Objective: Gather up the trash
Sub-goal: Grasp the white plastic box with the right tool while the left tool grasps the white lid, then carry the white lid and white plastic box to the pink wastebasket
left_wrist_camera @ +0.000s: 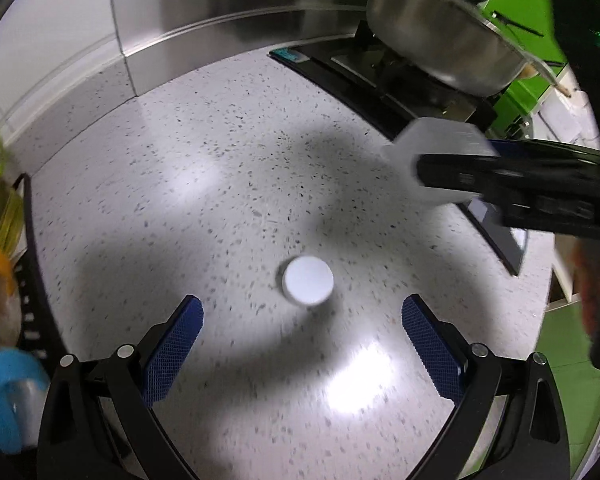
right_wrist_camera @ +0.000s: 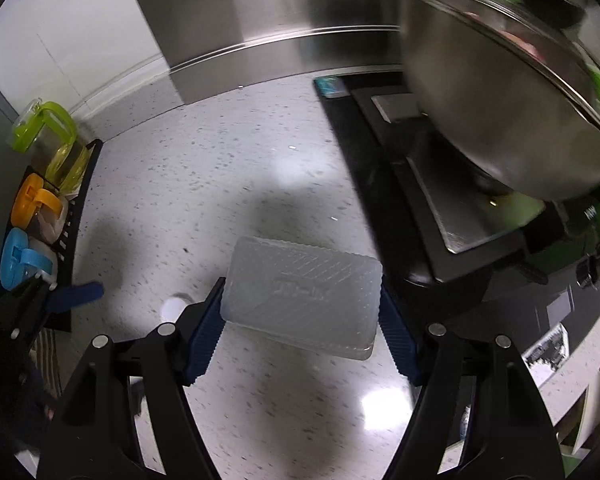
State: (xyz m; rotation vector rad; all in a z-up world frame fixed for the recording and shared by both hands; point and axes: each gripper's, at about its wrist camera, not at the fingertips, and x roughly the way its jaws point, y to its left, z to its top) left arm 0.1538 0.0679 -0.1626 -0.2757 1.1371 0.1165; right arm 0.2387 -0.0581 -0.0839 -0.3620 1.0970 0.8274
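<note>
Item one, my left tongs (left_wrist_camera: 302, 322): spread wide and empty, blue pads on either side of a small white round cap (left_wrist_camera: 308, 286) that lies flat on the speckled counter (left_wrist_camera: 204, 184), just beyond the fingertips and slightly right of centre. Item two, my right tongs (right_wrist_camera: 300, 312): clamped on a translucent ribbed plastic box (right_wrist_camera: 302, 294), pads pressing its two short ends, the box held clear above the counter and slightly tilted. Item three, surroundings: a black stove (right_wrist_camera: 432, 208) to the right carrying a lidded steel pot (right_wrist_camera: 500, 100); a black rack (right_wrist_camera: 78, 216) at far left with green-, orange- and blue-lidded jars; steel backsplash along the far edge. Handling note, my judgement: the cap is low and flat, so I should bring the left tongs down until the pads nearly meet the counter, centre the cap between them, then close slowly so it does not skid. The right grip should hold steady meanwhile, keeping the box away from the pot.
</note>
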